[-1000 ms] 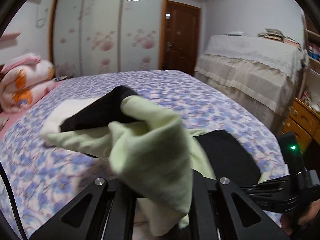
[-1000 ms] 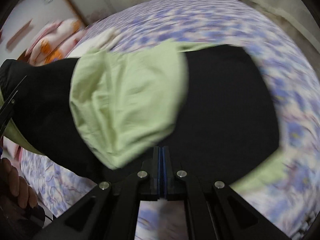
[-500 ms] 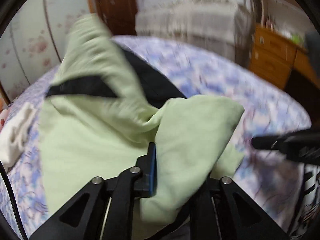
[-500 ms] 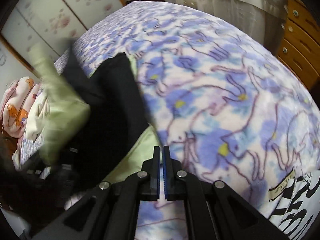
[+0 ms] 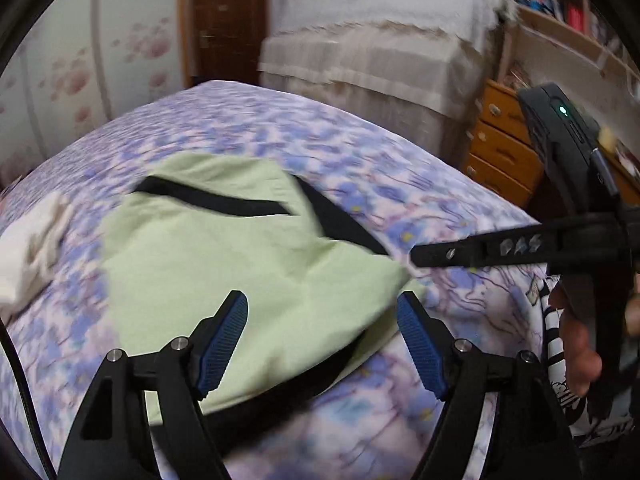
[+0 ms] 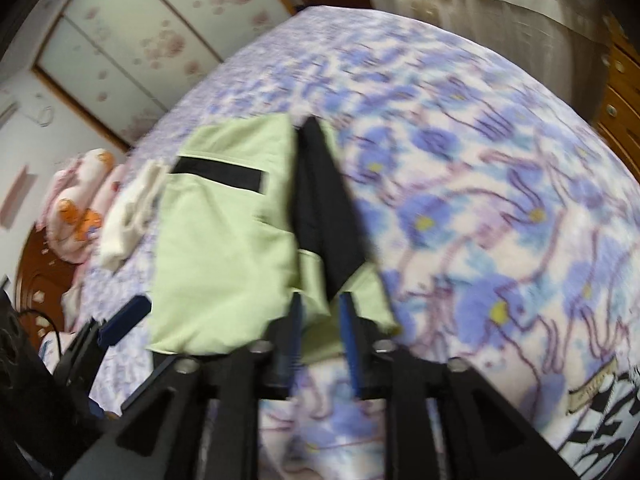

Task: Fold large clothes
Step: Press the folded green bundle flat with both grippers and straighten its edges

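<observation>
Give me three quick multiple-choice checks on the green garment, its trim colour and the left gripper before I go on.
1. Where does the green garment lie?
A. on the flowered bedspread
B. on the wooden drawers
C. on the floor

2. What colour is the trim on the garment?
A. red
B. black
C. white

3. How does the left gripper stand?
A. clamped on the garment
B. jaws apart, pads off the cloth
C. clamped on the cream cloth

Answers:
1 A: the garment lies folded on the bedspread, in both views.
2 B: a black strip crosses the green fabric.
3 B: its jaws have just been opening, and the blue pads stand wide apart, with the garment's near edge between them.
</observation>
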The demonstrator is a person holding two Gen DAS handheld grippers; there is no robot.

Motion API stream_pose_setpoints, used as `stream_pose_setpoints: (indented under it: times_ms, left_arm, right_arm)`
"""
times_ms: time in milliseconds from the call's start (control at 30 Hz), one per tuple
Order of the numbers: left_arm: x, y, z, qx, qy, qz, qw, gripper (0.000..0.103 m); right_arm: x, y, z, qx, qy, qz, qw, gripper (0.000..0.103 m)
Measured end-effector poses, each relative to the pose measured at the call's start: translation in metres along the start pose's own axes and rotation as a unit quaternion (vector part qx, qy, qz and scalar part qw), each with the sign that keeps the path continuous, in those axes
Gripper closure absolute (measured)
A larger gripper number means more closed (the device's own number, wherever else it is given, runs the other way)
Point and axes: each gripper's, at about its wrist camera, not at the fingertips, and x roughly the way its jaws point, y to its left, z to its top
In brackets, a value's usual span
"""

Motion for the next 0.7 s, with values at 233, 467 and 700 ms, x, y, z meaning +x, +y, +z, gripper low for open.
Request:
stream_pose_setpoints:
  times_ms: [233, 467, 700]
  left_arm:
    - [-0.005, 0.099, -0.028, -0.151, 0.056, 0.067, 0.9846, 0.028]
    - [0.012, 0.159, -0.059, -0.274, 0.084, 0.035, 0.9575, 0.028]
    - [0.039, 0.156, -0.06, -0.277, 0.114, -0.002, 0.9541, 0.028]
  right_arm:
    - [0.022, 0.028, 0.013, -0.072, 0.03, 0.022, 0.997, 0.068]
    - [0.068, 0.029, 0.025, -0.102, 0.083, -0.007, 0.991, 0.068]
    - [0.079, 0.038, 0.024, -0.133, 0.096, 0.024, 0.986, 0.095]
